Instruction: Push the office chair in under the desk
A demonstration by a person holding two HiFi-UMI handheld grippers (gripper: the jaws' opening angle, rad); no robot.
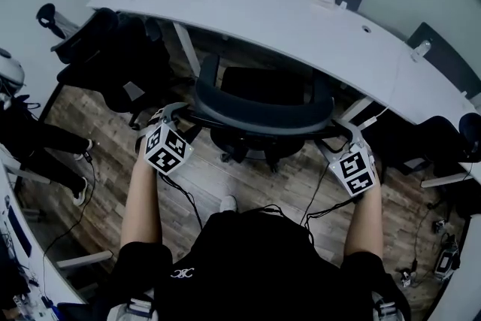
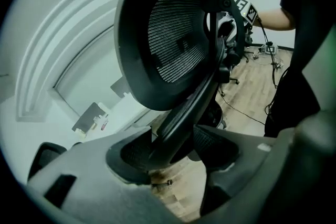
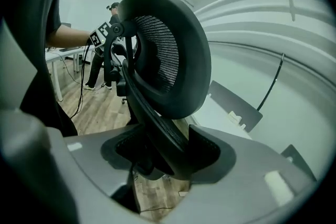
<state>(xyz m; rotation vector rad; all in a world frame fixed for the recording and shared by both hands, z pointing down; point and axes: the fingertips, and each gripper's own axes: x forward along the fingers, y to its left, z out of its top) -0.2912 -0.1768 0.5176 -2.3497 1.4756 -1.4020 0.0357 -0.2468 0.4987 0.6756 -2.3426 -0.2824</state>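
At the counter (image 1: 301, 19) edge, office chair (image 1: 263, 113) looks partly tucked. Left hand-held gripper (image 1: 176, 115) and right hand-held gripper (image 1: 346, 131) gape, straddling its backrest, unclamped. Final push probably remains.

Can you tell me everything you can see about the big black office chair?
The office chair is dark, almost black, with a curved backrest of see-through mesh in a smooth rim, a dark seat and legs spread on the wooden floor. It stands upright, facing the white curved desk, seat close to its edge. The backrest's side edges stand between the open jaws of the left gripper and the right gripper.
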